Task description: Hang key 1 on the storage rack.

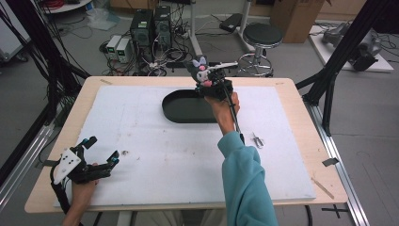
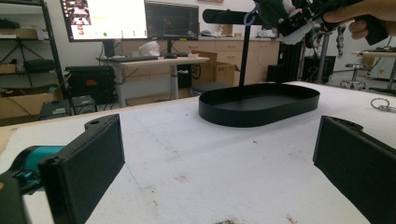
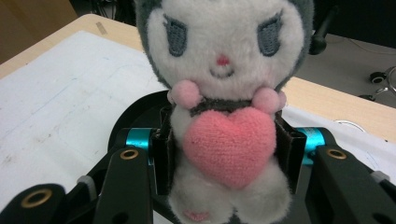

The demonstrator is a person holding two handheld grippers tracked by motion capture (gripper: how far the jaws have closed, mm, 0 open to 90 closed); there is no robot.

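Your right tongs (image 3: 224, 154) clamp the grey-and-white plush doll with a pink felt heart (image 3: 223, 107) at its soft middle, aloft above the black oval metal tray (image 1: 181, 109). Risk: the plush compresses and may slide out, or its keyring could snag the tray's upright stand (image 2: 244, 56). Your left tongs (image 2: 219, 158) rest wide open and empty near the bench's (image 1: 301, 122) front left corner. White foam mat (image 1: 155, 146), scuffed and marked. Computers, cables and a stool stand on the floor beyond.
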